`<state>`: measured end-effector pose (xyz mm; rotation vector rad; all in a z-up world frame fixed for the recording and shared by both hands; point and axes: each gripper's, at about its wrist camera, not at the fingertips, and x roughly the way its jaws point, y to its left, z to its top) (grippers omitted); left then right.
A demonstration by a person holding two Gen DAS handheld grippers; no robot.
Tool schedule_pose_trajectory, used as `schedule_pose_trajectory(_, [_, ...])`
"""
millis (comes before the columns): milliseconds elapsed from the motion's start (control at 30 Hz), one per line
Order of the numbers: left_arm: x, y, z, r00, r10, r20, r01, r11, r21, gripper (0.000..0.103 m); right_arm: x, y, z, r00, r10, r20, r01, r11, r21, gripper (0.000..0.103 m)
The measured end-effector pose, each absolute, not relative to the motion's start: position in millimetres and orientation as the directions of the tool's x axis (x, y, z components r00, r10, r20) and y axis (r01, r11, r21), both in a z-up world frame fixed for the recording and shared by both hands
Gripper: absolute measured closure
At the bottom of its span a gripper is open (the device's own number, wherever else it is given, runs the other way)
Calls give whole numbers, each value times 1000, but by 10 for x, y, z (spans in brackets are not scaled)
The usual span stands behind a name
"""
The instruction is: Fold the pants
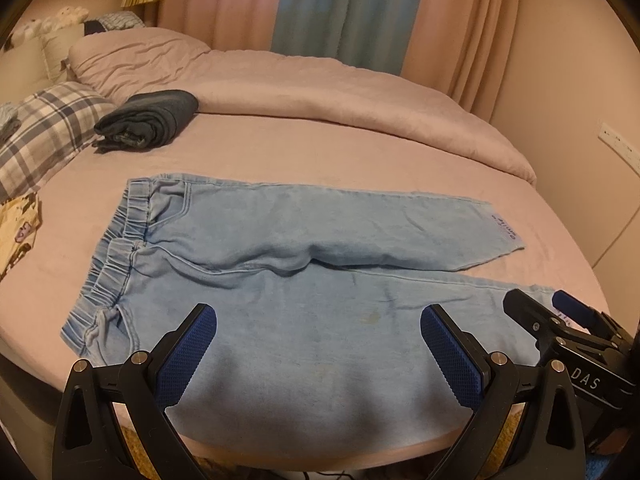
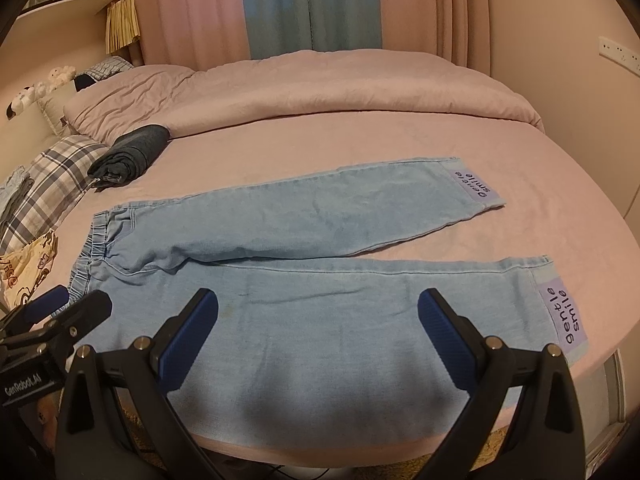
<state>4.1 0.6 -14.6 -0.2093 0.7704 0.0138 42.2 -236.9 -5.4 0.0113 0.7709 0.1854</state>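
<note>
Lying flat: one pair of pants [image 1: 280,280], pale blue washed denim, soft and lightly creased, spread front-up on the bed [image 1: 320,148]
Pants shape: gathered elastic waistband [image 1: 116,248] at one end, two straight legs running away from it, the far leg angled slightly off the near one
Cuffs: two, each with a lilac patch [image 2: 564,316] printed "gentle smile"
Bed: smooth pink sheet, rounded by the lens; one rumpled pink duvet [image 1: 320,84] bunched beyond the pants
Beyond the waistband: one dark grey folded garment [image 1: 148,120], thick and rolled at its edge
Next to that garment: one plaid pillow [image 1: 52,128], grey and white checks
Left gripper [image 1: 318,344]: black frame, two blue pads with a cross-hatched grip texture, spread wide, hovering above the pants' near leg by the thigh, holding nothing
Right gripper [image 2: 318,332]: same build, two blue ribbed pads, spread wide above the near leg closer to the cuff, holding nothing
Behind the duvet: pink curtains [image 2: 420,12] in long vertical folds, one blue panel between them
</note>
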Motion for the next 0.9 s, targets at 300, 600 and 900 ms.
schedule_pose_trajectory(300, [210, 120, -289, 690, -71, -721, -113, 973, -204, 0, 584, -2438, -200, 674, 138, -726, -121, 990, 76, 2])
schedule_pose_trajectory(600, [478, 249, -294, 685, -85, -723, -113, 969, -221, 1, 821, -2455, -288, 643, 141, -753, -110, 990, 92, 3])
schedule_pose_trajectory(900, [731, 452, -497, 643, -67, -763, -190, 951, -243, 4, 2013, -2564, -216, 542, 288, -789, -78, 953, 294, 5])
